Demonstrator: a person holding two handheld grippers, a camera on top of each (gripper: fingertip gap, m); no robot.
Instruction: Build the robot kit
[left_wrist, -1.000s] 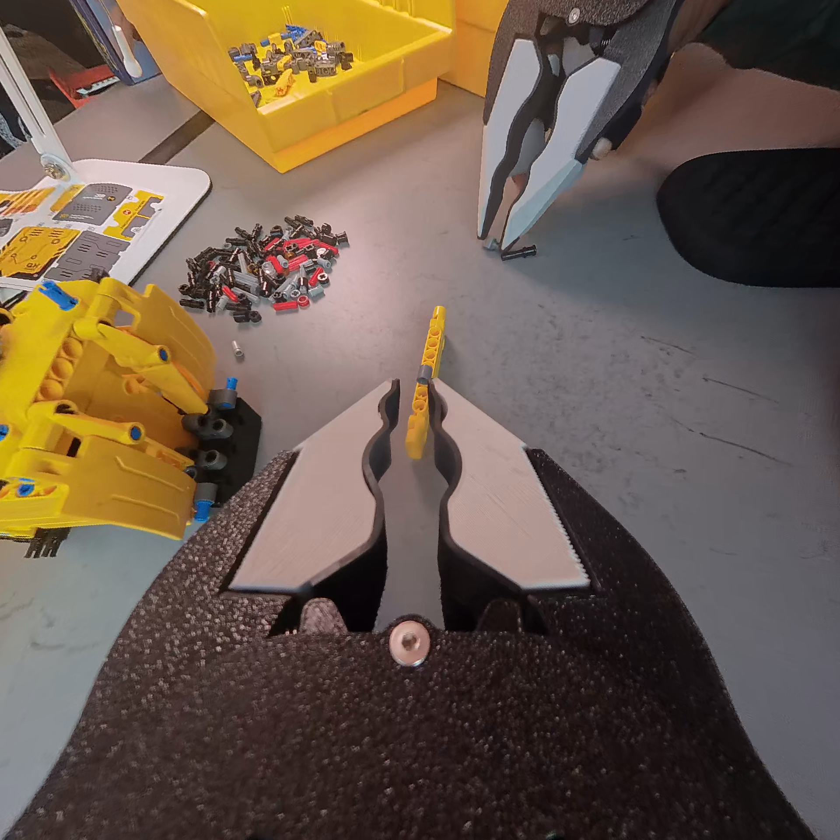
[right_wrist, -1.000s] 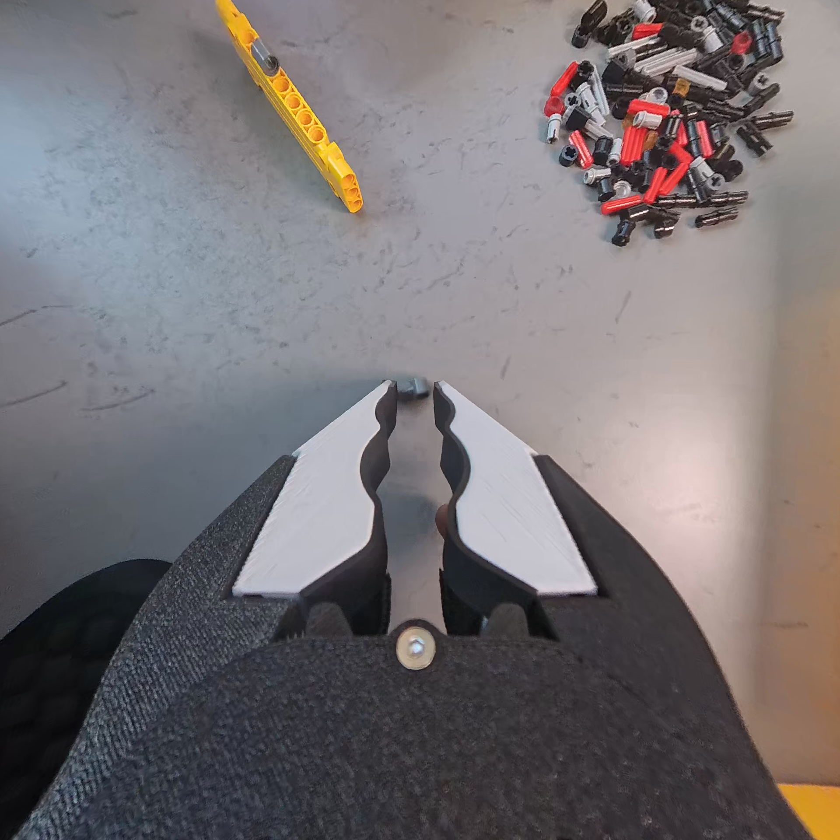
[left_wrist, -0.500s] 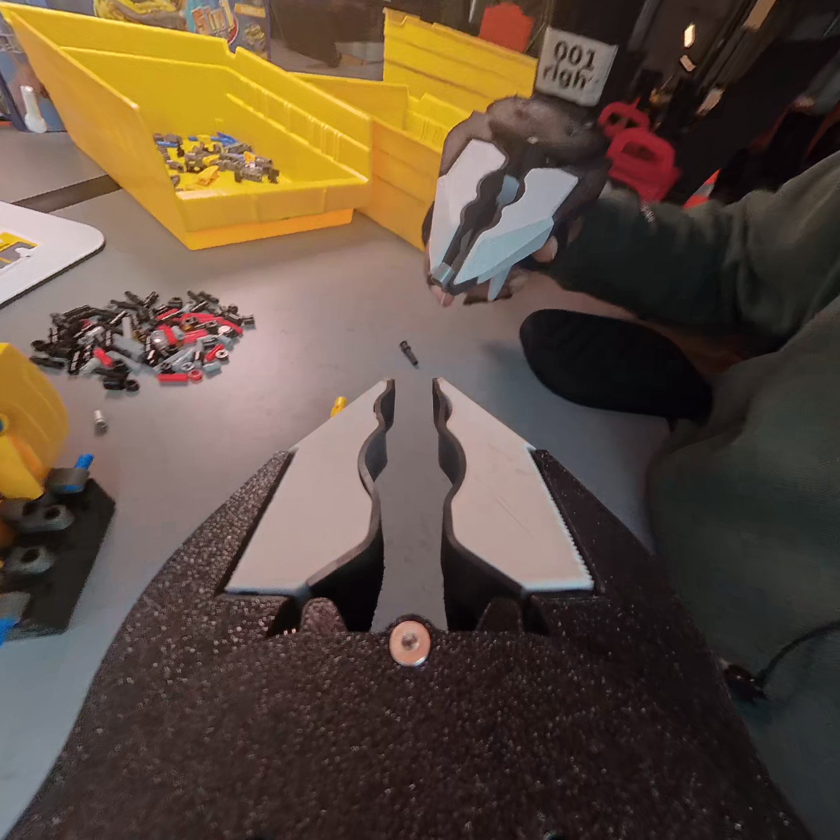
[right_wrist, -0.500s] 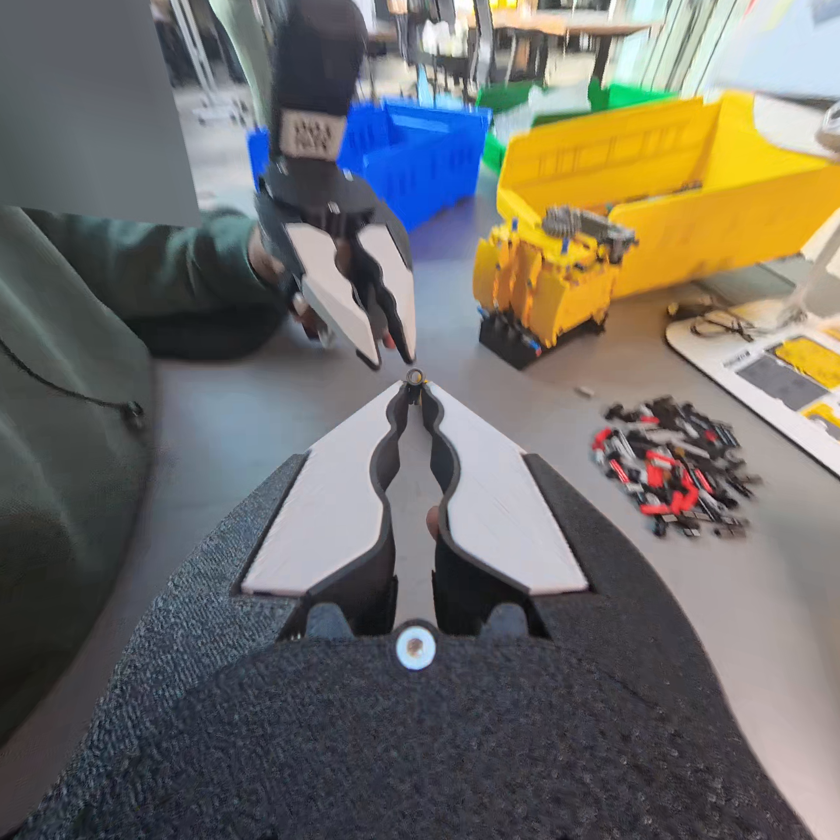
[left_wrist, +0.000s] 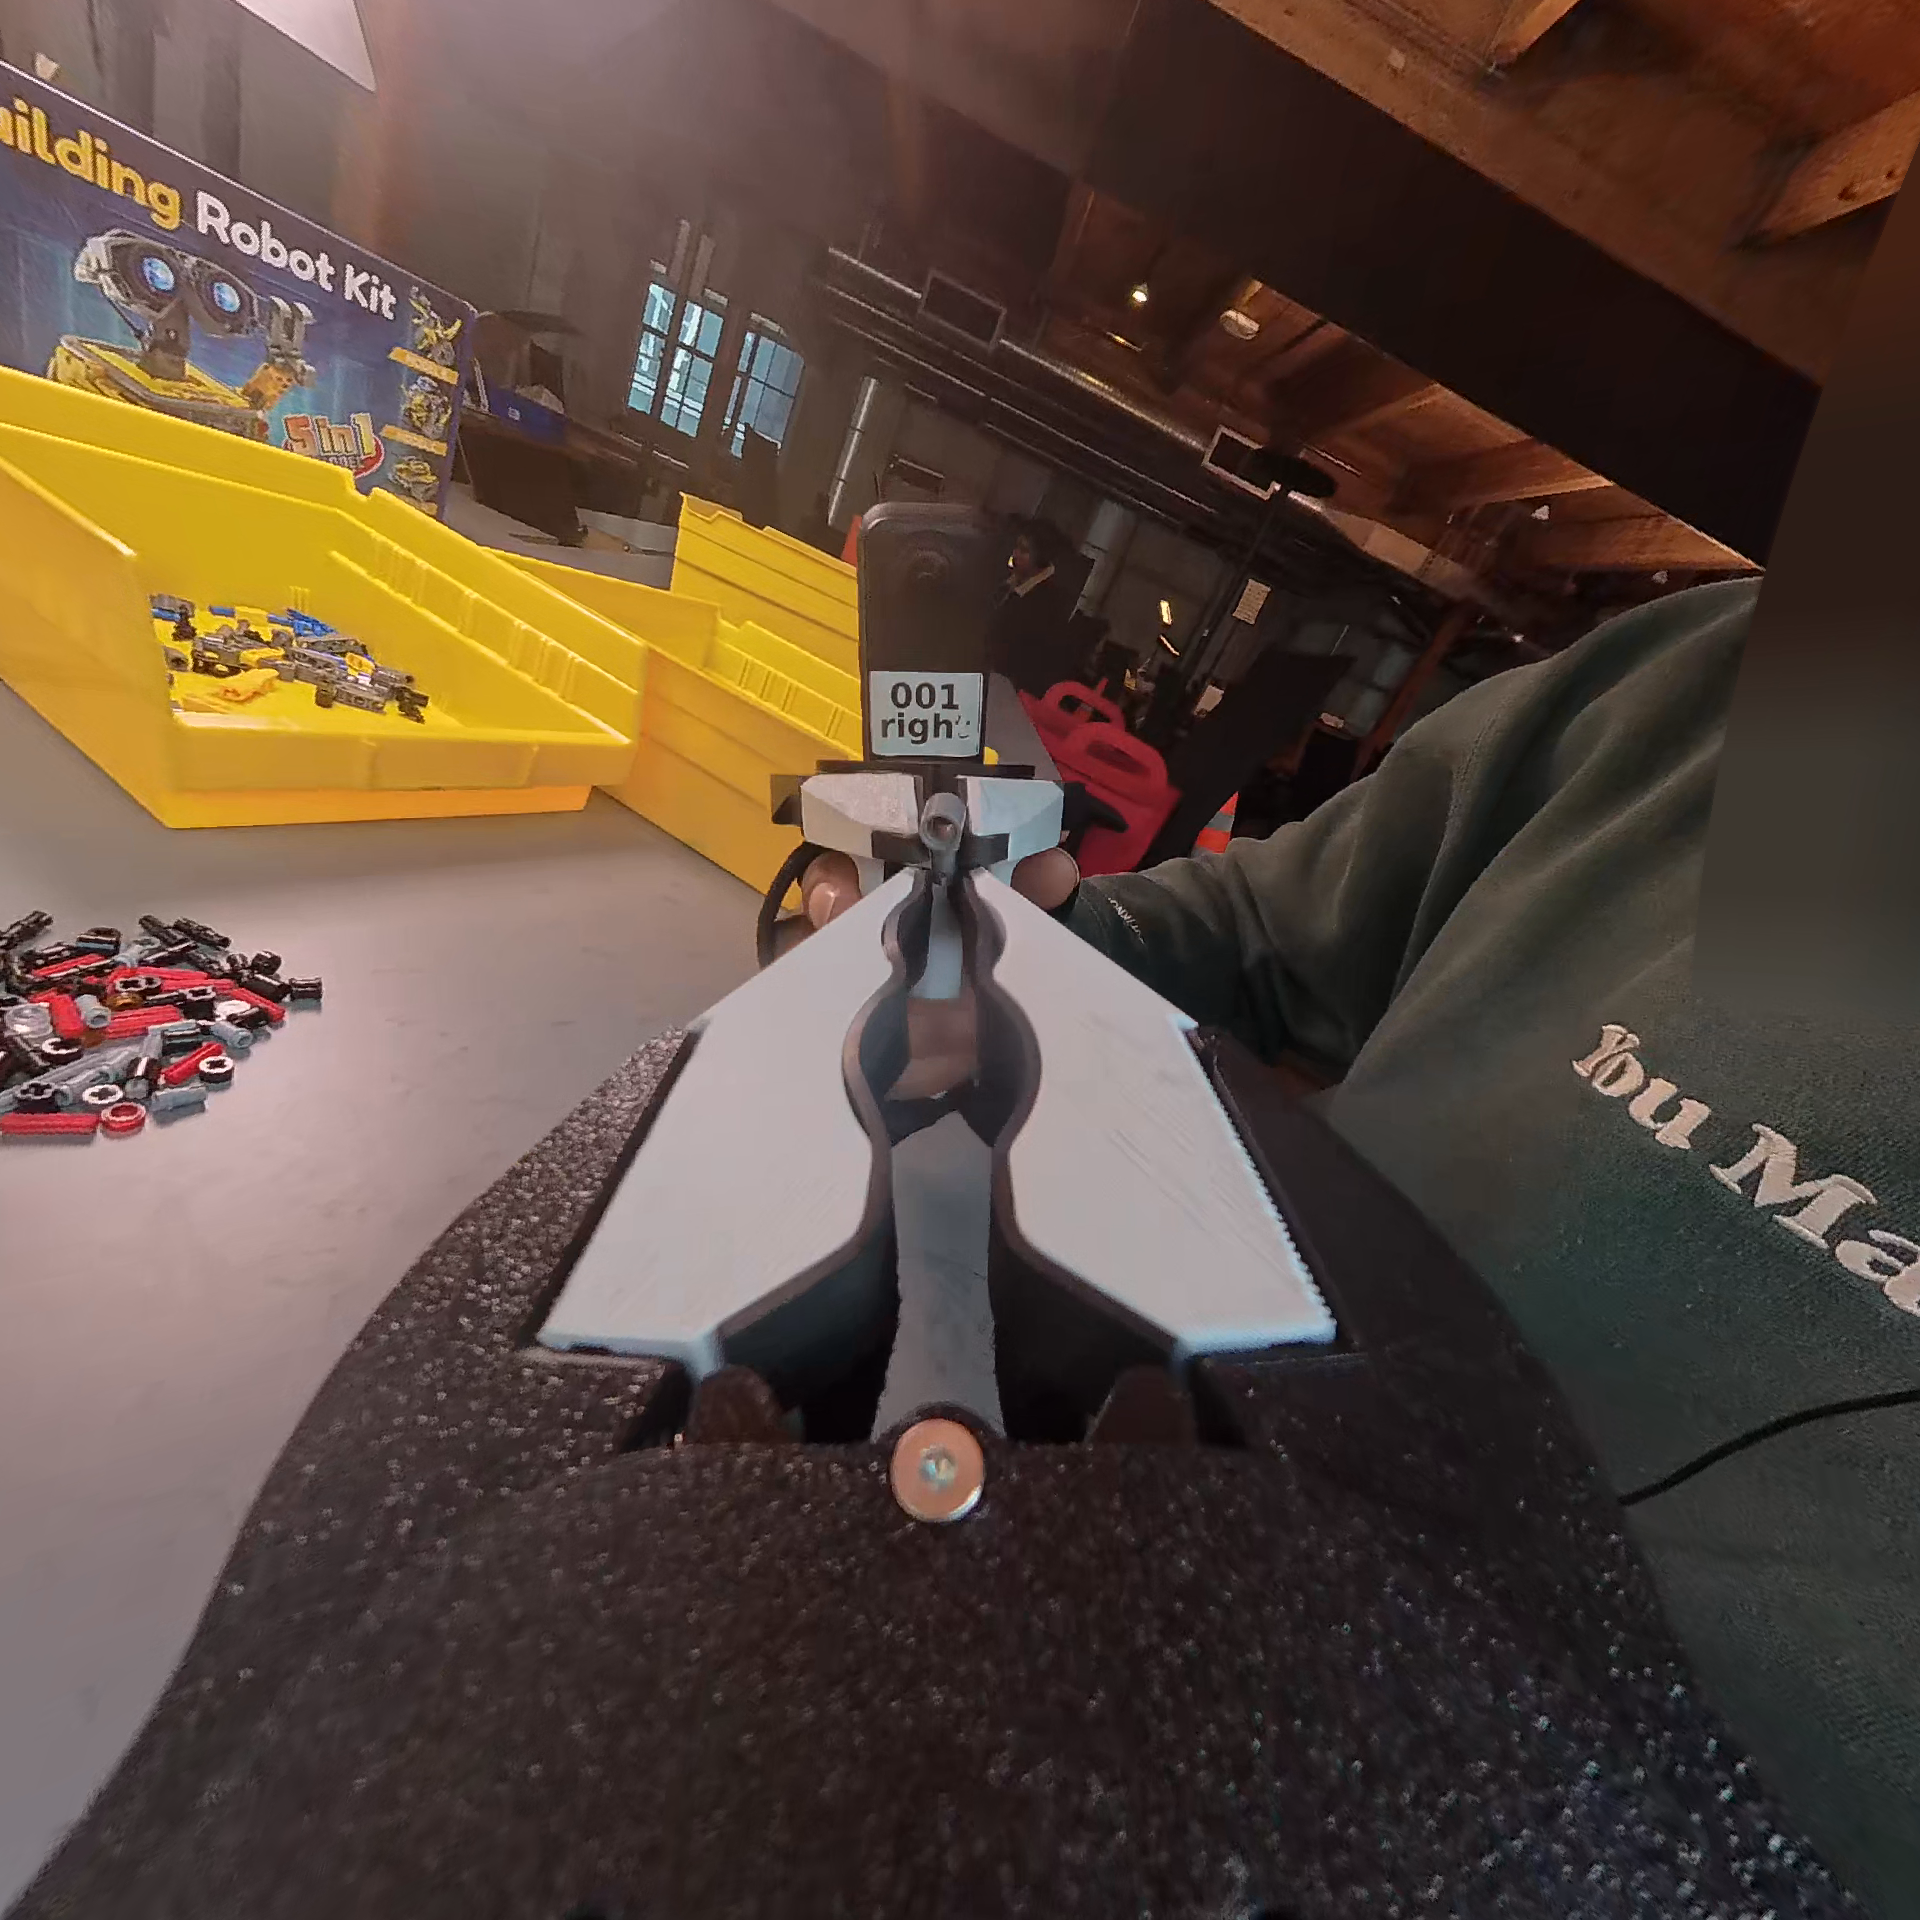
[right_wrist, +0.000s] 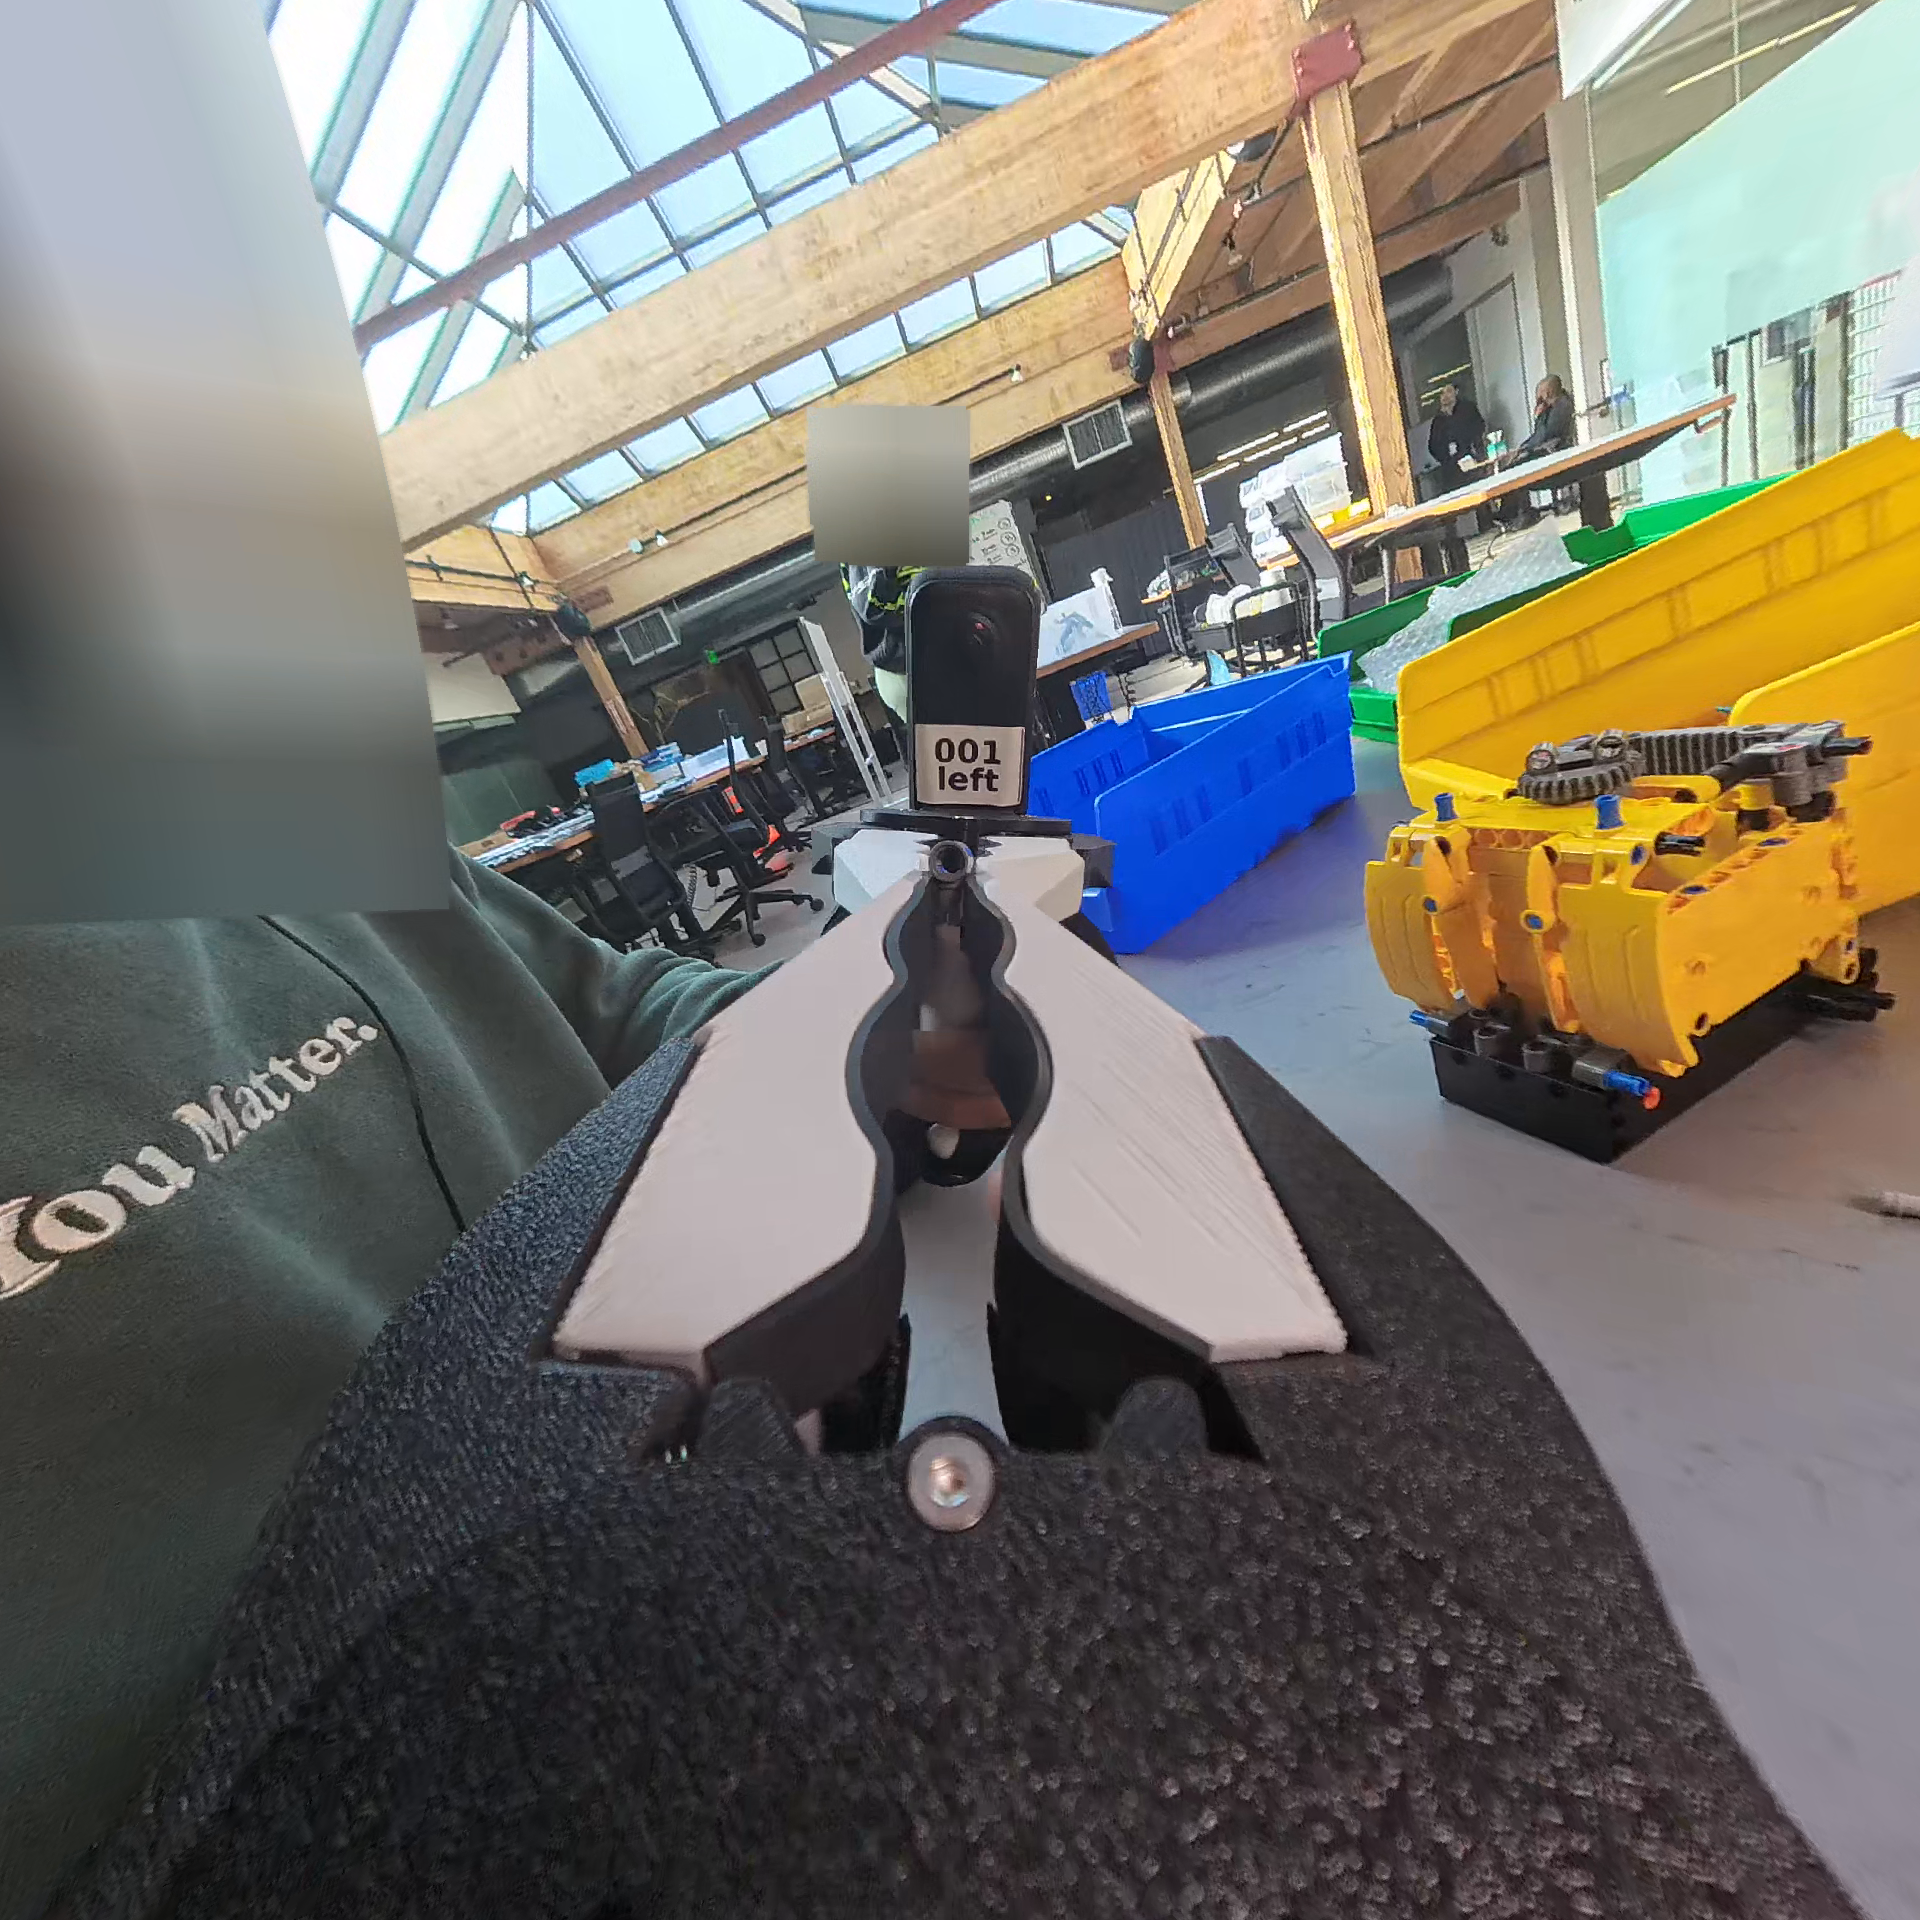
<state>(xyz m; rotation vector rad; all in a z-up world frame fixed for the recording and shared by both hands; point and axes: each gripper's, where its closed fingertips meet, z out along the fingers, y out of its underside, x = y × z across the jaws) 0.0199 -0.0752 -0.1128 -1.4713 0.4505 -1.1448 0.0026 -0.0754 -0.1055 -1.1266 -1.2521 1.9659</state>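
The two tools are raised off the grey worktop (left_wrist: 436, 997) and aimed nose to nose, level, each looking down the other's fingers. The right hand-held gripper (right_wrist: 951, 883) is clenched on a small grey connector pin (right_wrist: 948, 860), which pokes out just past its tips with its hollow end showing. The left hand-held gripper (left_wrist: 940, 883) has its fingers drawn nearly together, and its tips meet the same pin (left_wrist: 942, 831) — whether it pinches the pin or only touches it I cannot tell. Such a pin looks light, stiff and smooth, easy to twist out of a tip grasp, so the hold belongs on its shank, square to the fingers. A bare fingertip shows behind each tool's throat, and a green sleeve (left_wrist: 1455, 831) runs back from the right one. On the worktop lie a heap of red, black and grey pins (left_wrist: 125, 1029), yellow parts bins (left_wrist: 416, 748), a blue bin (right_wrist: 1195, 790) and a yellow brick-built model (right_wrist: 1621, 914) on a black base, well apart from both tools.
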